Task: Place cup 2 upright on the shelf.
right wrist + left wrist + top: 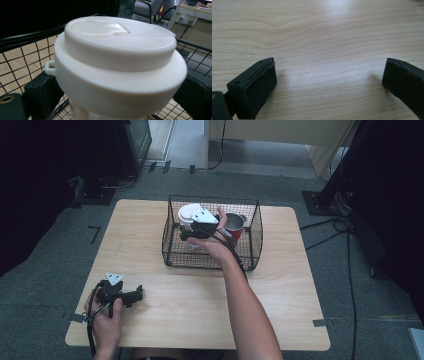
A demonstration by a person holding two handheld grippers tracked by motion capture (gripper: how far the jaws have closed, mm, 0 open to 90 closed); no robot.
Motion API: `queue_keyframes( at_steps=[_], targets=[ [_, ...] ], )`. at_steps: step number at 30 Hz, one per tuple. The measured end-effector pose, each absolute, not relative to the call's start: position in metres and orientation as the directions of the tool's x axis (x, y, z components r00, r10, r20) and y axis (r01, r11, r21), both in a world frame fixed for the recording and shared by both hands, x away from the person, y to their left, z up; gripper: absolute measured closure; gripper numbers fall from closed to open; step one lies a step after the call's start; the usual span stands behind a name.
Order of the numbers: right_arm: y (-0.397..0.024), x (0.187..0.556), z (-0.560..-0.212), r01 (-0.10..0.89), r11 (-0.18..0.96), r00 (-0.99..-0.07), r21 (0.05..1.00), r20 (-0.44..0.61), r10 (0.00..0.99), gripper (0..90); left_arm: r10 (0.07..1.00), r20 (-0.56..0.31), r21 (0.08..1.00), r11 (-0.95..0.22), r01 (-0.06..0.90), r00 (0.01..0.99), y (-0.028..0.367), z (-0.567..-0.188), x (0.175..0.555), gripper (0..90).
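Note:
A white cup with a white sip lid [187, 214] stands upright in the left half of a black wire basket [172, 256]. My right gripper [189, 234] reaches into the basket from the near side. Its jaws flank the cup just under the lid [120, 62]. In the right gripper view a little space shows between the left pad [43, 92] and the cup's body, so my right gripper [120, 100] is open around the cup. My left gripper [136, 295] rests near the table's front left corner. In its own view my left gripper [329, 80] is wide open over bare wood.
A red cup with a shiny inside [234, 223] stands in the basket's right half, close to my right hand. The basket sits at the back middle of the light wooden table [200, 305]. Cables [345, 245] lie on the floor to the right.

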State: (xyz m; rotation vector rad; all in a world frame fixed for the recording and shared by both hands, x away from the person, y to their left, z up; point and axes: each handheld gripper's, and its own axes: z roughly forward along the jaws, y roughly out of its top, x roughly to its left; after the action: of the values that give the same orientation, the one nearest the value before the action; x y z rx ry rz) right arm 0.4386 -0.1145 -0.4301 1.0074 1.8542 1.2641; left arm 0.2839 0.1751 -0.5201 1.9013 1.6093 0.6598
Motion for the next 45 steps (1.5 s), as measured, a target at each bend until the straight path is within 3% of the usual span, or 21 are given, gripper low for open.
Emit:
queue_keyframes(
  at_steps=[20,45],
  targets=[
    [-0.14,0.432,-0.423,0.168,0.311,-0.557,0.935,-0.171,0.813,3.1,0.987,0.014,0.69,-0.124,0.713,0.159,0.175,-0.52,0.284,0.0],
    [-0.171,0.419,-0.408,0.11,0.326,-0.556,0.939,-0.214,0.803,2.2,0.987,0.015,0.69,-0.126,0.713,0.159,0.175,-0.52,0.284,0.0]
  ],
)
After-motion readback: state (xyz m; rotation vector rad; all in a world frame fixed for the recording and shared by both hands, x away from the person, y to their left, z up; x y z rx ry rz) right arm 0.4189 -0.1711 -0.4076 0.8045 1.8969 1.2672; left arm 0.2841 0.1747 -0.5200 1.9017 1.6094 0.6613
